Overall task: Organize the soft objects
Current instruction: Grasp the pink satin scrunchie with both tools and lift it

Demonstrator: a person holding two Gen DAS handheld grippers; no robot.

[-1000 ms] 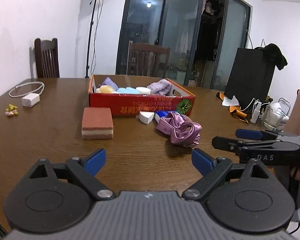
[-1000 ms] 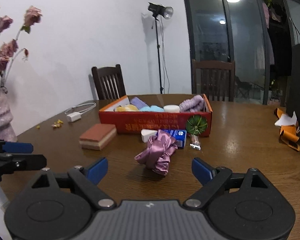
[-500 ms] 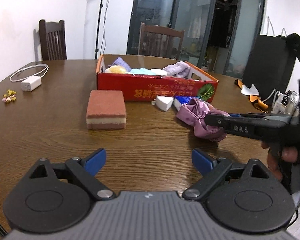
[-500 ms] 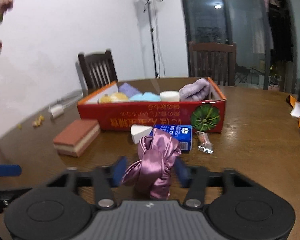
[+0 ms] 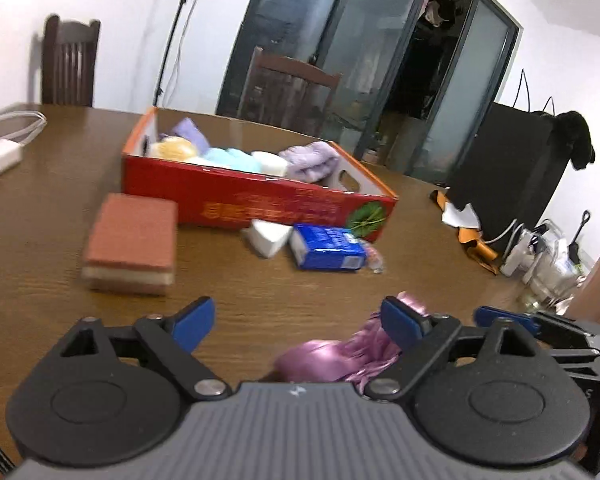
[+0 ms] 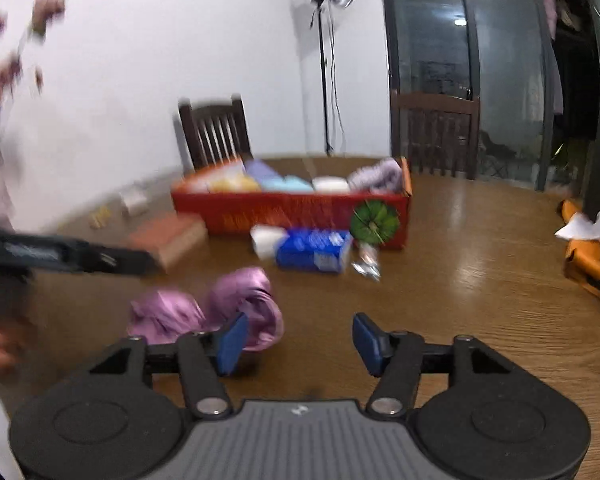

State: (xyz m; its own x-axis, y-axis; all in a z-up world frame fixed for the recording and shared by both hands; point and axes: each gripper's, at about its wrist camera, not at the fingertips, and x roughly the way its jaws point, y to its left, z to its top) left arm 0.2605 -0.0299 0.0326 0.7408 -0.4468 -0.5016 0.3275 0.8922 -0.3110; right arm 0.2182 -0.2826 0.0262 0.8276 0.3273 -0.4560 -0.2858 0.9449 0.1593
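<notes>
Dragged nearer, the pink satin scrunchie [image 6: 204, 312] lies lower left of my right gripper [image 6: 296, 340], whose half-parted jaws have just been reopening, empty; bare table [image 6: 480, 300] stretches right; my left gripper [image 5: 296, 322] gapes wide, just narrowing, scrunchie at its right finger.

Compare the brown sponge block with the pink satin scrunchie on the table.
The sponge block is a flat, layered rectangle; the scrunchie is a crumpled, shiny heap. The sponge block lies beside the red box; the scrunchie lies nearer, by the tongs. Both rest on the table, outside the box.
</notes>
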